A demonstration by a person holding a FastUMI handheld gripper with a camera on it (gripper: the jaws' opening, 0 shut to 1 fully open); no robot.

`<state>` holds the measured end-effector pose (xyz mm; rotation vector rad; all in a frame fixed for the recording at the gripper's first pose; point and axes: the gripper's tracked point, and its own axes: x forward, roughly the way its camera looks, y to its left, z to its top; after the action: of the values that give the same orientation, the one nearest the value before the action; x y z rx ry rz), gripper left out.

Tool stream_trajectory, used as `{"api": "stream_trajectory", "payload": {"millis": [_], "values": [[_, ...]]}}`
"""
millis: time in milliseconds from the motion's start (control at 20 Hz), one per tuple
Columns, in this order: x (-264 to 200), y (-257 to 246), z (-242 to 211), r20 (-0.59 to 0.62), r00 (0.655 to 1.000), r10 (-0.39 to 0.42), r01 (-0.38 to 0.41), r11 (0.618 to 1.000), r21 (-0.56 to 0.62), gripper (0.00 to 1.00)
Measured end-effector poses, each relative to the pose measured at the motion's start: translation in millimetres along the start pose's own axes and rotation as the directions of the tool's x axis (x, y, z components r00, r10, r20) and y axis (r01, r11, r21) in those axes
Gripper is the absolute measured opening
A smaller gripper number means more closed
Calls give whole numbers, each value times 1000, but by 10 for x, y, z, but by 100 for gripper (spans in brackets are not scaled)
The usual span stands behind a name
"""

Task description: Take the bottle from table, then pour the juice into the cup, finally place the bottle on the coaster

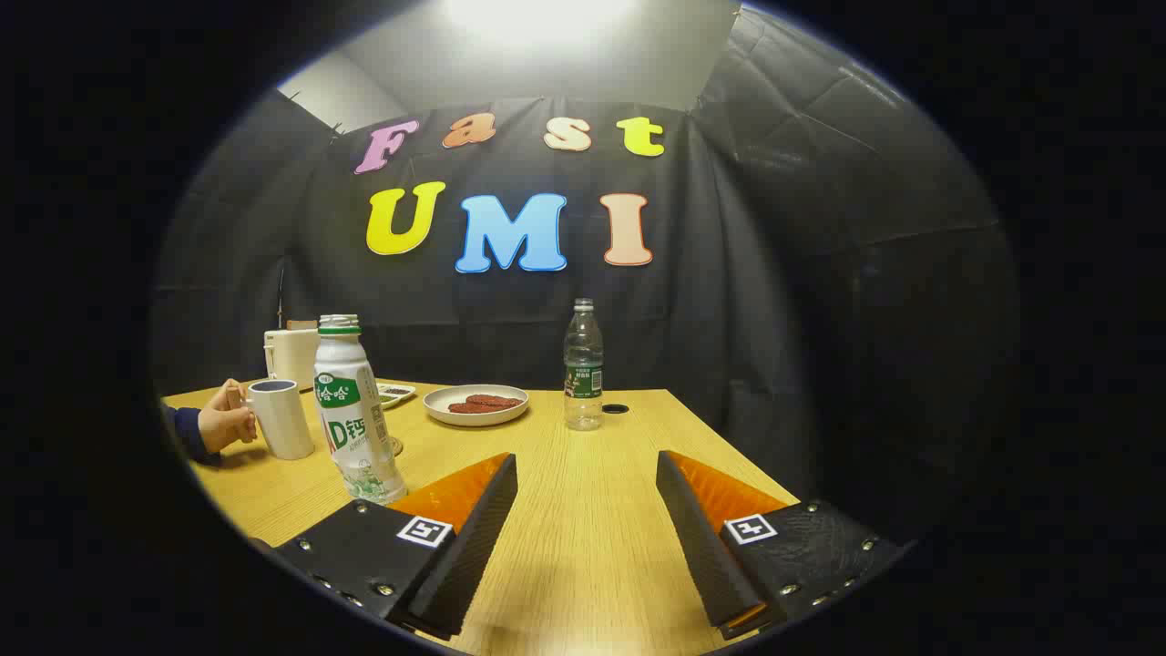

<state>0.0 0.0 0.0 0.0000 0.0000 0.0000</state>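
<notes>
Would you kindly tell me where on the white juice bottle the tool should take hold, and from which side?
Grip the white juice bottle around its straight middle body, below the narrower neck. It stands upright, uncapped, just beyond the left finger, so shift the open tool leftward and come in level from the front, keeping it vertical. The cup, held by a hand, sits close behind it.

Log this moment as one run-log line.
gripper open, nothing held | white juice bottle upright beside left finger | hand on white cup

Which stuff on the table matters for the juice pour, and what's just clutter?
Job:
white bottle, open-topped, left of the open fingers
cup, held by a hand

Lying about:
clear water bottle
plate
small dish
cream box behind the cup

Coaster: cannot tell.
</notes>
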Motion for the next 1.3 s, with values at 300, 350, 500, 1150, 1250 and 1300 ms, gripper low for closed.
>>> {"api": "stream_trajectory", "payload": {"millis": [300, 350, 500, 1150, 1250, 1300], "values": [[3, 2, -5, 0, 1000, 0, 0, 1000, 0, 93], [25, -2, 0, 3, 1000, -1, 1, 1000, 2, 93], [131, -1, -7, -6, 1000, 2, -2, 1000, 0, 93], [484, 241, 705, 145, 989, -26, 37, 997, -73, 93], [354, 463, 810, 145, 989, 20, -13, 999, -49, 93], [287, 568, 848, 142, 989, 42, -38, 999, -33, 93]]}}
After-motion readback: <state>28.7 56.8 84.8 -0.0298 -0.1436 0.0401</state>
